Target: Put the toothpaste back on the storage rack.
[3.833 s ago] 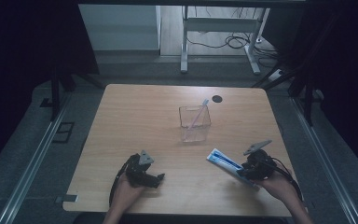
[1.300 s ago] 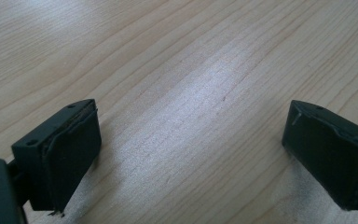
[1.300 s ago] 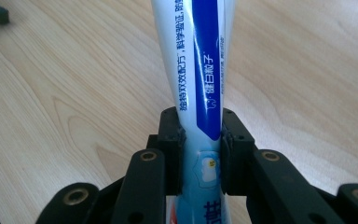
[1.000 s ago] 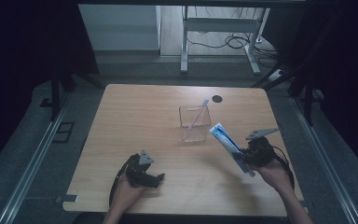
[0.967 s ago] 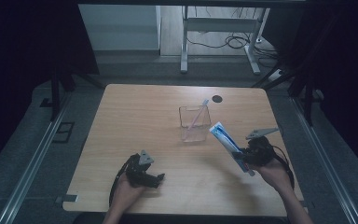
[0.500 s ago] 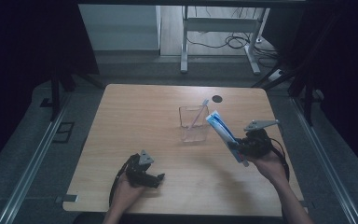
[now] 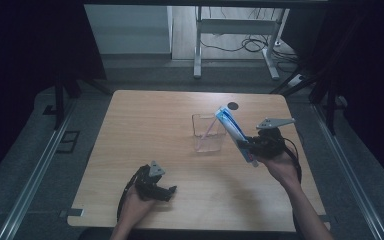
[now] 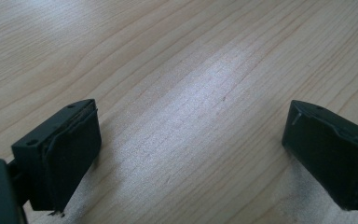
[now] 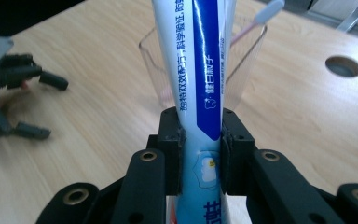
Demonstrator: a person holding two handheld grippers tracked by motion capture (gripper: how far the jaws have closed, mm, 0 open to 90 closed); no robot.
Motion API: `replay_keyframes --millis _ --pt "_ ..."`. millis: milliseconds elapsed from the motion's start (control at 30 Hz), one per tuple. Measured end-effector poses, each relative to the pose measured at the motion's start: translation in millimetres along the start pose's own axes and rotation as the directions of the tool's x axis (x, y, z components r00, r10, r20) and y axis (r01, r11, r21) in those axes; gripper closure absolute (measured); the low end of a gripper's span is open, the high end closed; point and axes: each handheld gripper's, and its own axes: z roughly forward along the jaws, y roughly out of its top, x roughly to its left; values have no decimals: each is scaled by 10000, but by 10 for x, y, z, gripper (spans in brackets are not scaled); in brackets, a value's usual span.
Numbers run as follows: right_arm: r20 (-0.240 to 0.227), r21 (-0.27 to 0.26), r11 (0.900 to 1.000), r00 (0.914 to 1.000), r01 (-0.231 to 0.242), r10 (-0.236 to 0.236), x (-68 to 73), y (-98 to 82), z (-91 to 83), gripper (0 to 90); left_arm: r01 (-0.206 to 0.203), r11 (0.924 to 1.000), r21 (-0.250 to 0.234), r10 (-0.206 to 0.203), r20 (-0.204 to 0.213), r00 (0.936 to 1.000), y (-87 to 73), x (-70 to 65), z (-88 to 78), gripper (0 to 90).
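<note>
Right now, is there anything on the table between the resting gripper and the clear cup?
No. In the high view, only bare table lies between the left gripper and the clear cup.

My white-and-blue toothpaste tube point(image 7: 234, 134) is tilted up off the table, its top end just over the clear plastic cup point(image 7: 207, 132), which has a toothbrush point(image 9: 261, 18) leaning inside.

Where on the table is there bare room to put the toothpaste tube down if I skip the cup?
The light wooden table lies bare left of the clear plastic cup, and between cup and left gripper. Its near right part, under the right gripper clamping the blue-and-white toothpaste tube, looks free too. It is crowded around the cup, its pink toothbrush and the round hole.
</note>
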Motion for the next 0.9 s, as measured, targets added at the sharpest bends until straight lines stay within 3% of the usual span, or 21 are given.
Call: replay_keyframes --millis 433,900 --pt "-98 -803 9967 9998 -154 147 -19 248 186 735 -32 10000 21 32 9 10000 0 2 -2 45" --pt "55 -1254 9921 9999 -98 106 -55 503 390 734 -34 10000 18 34 13 10000 0 3 -1 45"
